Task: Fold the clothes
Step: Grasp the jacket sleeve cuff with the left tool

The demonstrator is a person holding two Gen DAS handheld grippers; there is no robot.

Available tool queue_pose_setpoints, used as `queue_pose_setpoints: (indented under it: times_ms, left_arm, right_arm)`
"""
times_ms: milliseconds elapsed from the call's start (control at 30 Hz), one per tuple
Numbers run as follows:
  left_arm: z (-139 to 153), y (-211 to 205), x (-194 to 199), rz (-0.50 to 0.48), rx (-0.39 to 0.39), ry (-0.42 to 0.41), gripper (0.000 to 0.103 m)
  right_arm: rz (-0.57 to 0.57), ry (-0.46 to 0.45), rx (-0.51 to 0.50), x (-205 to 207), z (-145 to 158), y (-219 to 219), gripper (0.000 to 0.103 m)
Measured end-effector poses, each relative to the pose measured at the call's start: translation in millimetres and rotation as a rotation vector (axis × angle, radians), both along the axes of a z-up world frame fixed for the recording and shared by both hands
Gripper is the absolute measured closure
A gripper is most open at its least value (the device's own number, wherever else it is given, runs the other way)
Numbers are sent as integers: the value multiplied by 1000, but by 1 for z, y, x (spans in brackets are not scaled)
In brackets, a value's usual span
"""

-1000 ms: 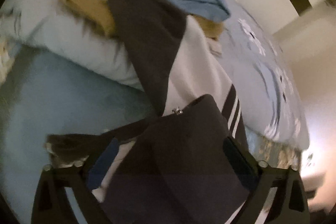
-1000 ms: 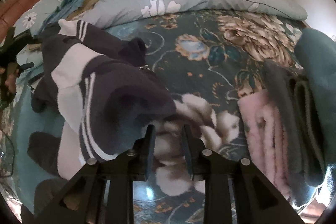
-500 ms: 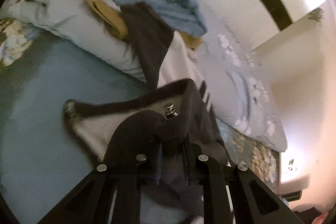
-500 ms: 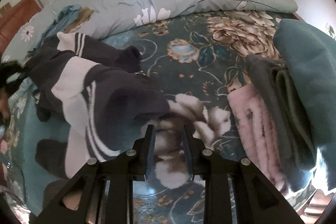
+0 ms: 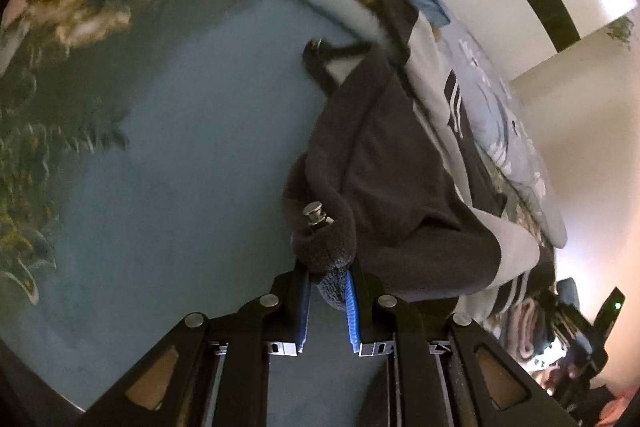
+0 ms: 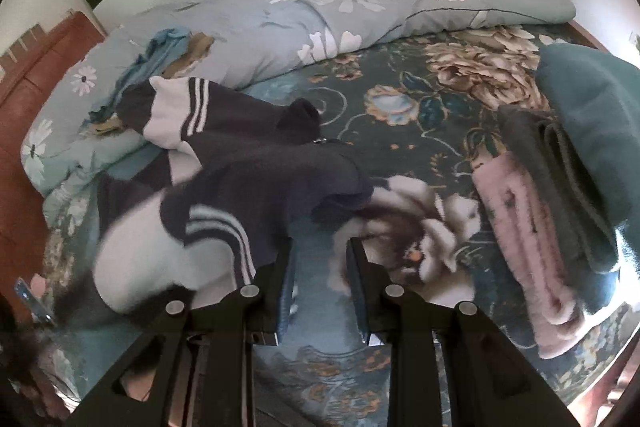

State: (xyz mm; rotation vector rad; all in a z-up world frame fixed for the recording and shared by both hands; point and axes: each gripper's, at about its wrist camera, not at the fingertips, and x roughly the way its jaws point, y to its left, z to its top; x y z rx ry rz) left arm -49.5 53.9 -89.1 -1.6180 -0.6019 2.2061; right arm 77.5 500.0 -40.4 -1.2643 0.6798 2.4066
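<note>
Left gripper (image 5: pixel 328 287): clamped on dark fleece white-striped jacket (image 5: pixel 400 187).
Right gripper (image 6: pixel 320 275): jaws apart, empty.
Right view only: folded pink towel (image 6: pixel 516 227).

Dark navy, almost charcoal, on the fleece jacket (image 6: pixel 256 163), with white panels and 3 white stripes on each sleeve; a silver metal toggle (image 5: pixel 316 214) on its cord end. Deep teal on the bed sheet (image 6: pixel 400 115) ahead of the right gripper (image 6: pixel 320 279), patterned with large tan and cream flowers; plain dusty blue on the stretch left of the left gripper (image 5: pixel 328 291). Pale grey-blue on the duvet (image 6: pixel 360 7) beyond, scattered with white daisies with dark centres. To the right of the right gripper, pink on the folded towel (image 6: pixel 520 247), dark grey on the folded garment (image 6: pixel 540 147), teal on the top fleece (image 6: pixel 592 115). Bright blue on the left gripper's pads (image 5: pixel 353 307). Reddish brown on the headboard (image 6: pixel 36 79).
</note>
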Motion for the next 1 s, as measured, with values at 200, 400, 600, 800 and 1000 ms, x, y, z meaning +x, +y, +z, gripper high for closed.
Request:
queue_pose_setpoints:
  times_ms: [200, 400, 600, 800, 1000]
  left_arm:
    - [40, 0, -16, -76, -2, 70, 68]
    - [76, 29, -93, -117, -82, 186, 35]
    - [52, 95, -191, -159, -53, 107, 31]
    - [-12, 166, -277, -141, -48, -42, 31]
    - [-52, 206, -309, -126, -37, -96, 31]
  right_arm:
    - [-23, 57, -41, -1, 6, 13, 76]
    - [-77, 92, -153, -7, -11, 42, 55]
    - [-148, 133, -334, -28, -40, 66, 47]
    - [-211, 195, -455, -28, -40, 79, 47]
    - [-238, 228, -459, -29, -31, 94, 38]
